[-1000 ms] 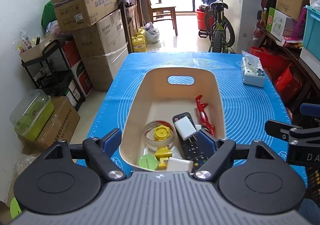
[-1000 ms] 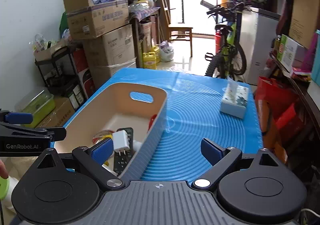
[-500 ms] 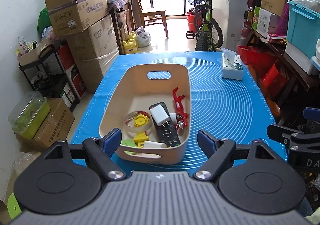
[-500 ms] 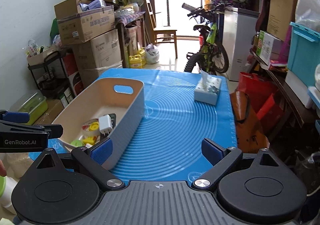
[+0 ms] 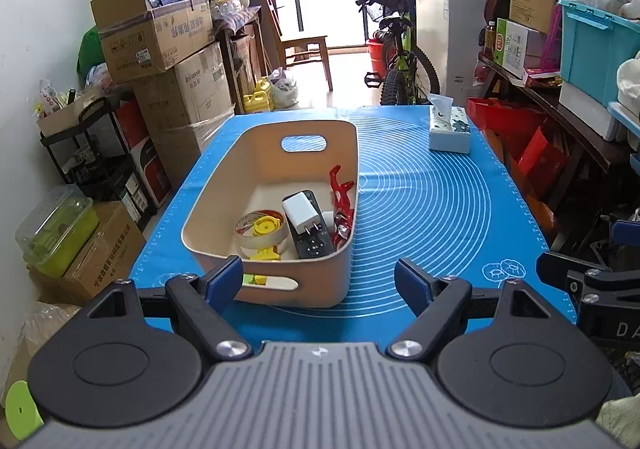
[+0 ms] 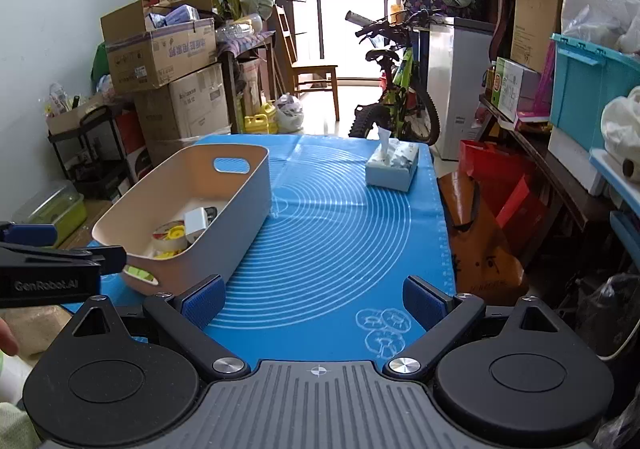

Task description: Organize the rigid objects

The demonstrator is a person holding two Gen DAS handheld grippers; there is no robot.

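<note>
Both the left gripper (image 5: 319, 275) and right gripper (image 6: 314, 299) are spread wide, empty; the beige bin (image 5: 224, 185) at eleven o'clock holds a remote (image 5: 310, 237), charger (image 5: 302, 213), possibly tape (image 5: 258, 235).

Blue mat (image 5: 440, 209) with white concentric rings covers the table; tissue box (image 5: 449, 128) sits near its far right corner. Behind: bicycle (image 5: 400, 61), wooden chair (image 5: 304, 49), stacked cardboard boxes (image 5: 168, 61) at left, teal crate (image 5: 596, 45) at right.
</note>
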